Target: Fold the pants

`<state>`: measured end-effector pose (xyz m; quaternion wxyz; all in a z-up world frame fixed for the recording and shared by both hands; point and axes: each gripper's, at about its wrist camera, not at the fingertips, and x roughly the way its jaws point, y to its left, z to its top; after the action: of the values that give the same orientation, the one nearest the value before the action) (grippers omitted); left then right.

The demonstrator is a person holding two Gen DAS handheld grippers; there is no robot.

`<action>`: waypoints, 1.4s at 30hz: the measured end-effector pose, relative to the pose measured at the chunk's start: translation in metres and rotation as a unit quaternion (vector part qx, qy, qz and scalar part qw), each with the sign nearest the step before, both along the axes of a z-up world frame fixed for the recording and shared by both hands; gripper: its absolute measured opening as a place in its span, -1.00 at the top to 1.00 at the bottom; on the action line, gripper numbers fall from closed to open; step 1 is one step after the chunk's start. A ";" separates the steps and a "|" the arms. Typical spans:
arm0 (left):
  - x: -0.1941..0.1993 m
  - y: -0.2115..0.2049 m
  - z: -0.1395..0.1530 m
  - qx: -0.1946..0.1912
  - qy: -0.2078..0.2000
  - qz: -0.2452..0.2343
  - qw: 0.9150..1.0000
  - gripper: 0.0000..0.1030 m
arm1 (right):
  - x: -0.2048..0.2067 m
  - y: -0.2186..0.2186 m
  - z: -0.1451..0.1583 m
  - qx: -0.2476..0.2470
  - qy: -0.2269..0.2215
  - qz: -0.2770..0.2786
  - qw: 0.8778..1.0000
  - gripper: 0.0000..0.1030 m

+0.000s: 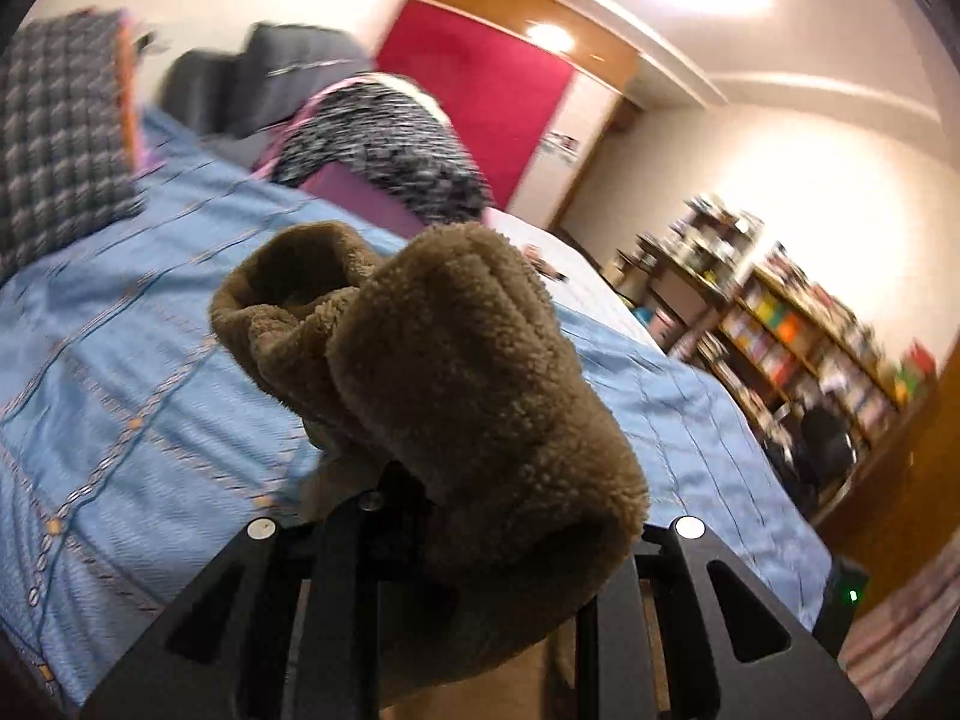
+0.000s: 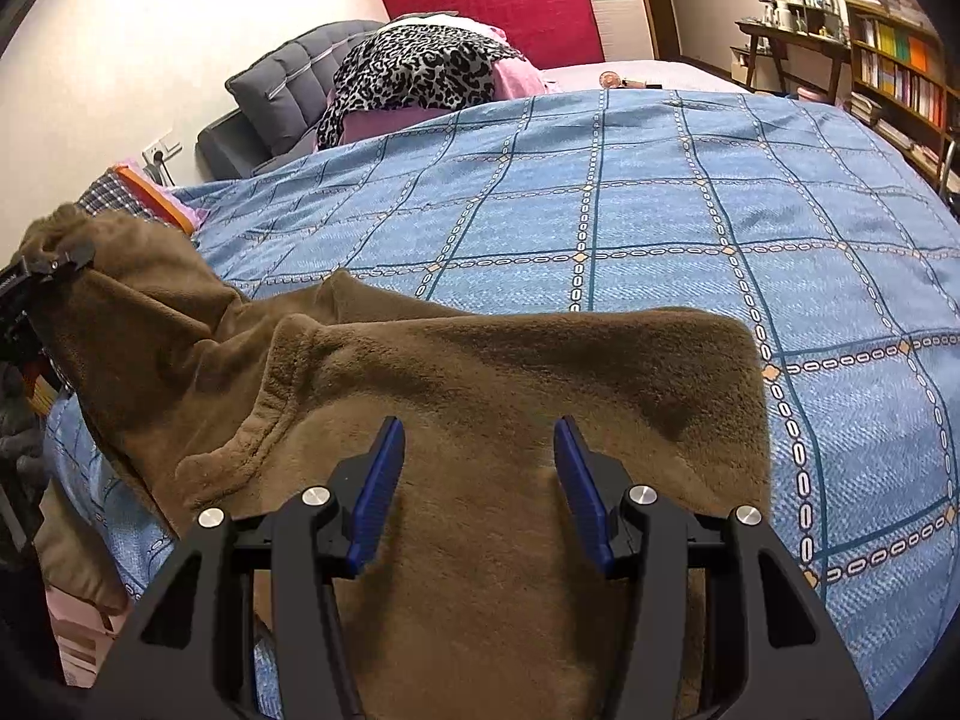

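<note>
One pair of brown fleece pants [image 2: 480,396] lies on the bed [image 2: 690,228], long axis running left to right. The left hand-held gripper [image 2: 60,261] is clamped on one end, lifting it. The right hand-held gripper [image 2: 477,480] hovers half open above the fleece, gripping nothing.

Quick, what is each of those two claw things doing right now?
Left gripper: closed on one end of the brown fleece pants, lifted off the bed.
Right gripper: open, holding nothing, above the pants.
</note>
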<state>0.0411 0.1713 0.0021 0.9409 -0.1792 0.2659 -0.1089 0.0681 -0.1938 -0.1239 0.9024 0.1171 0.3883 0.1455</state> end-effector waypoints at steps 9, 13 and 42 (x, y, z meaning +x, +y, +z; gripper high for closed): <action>0.001 -0.107 0.006 0.050 -0.006 -0.106 0.993 0.59 | -0.007 -0.024 -0.006 0.040 0.006 -0.024 0.999 -0.03; 0.006 -0.144 0.004 0.055 -0.001 -0.143 0.988 0.59 | -0.009 -0.033 -0.006 0.052 0.005 -0.033 0.998 -0.03; -0.033 -0.321 -0.065 0.177 0.024 -0.360 0.916 0.26 | -0.024 -0.121 -0.020 0.168 0.021 -0.123 0.978 -0.03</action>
<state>0.0079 -0.1496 -0.0625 0.8478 0.0956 0.3496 -0.3871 0.0441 -0.3153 -0.1439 0.8726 0.3167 0.3599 0.0934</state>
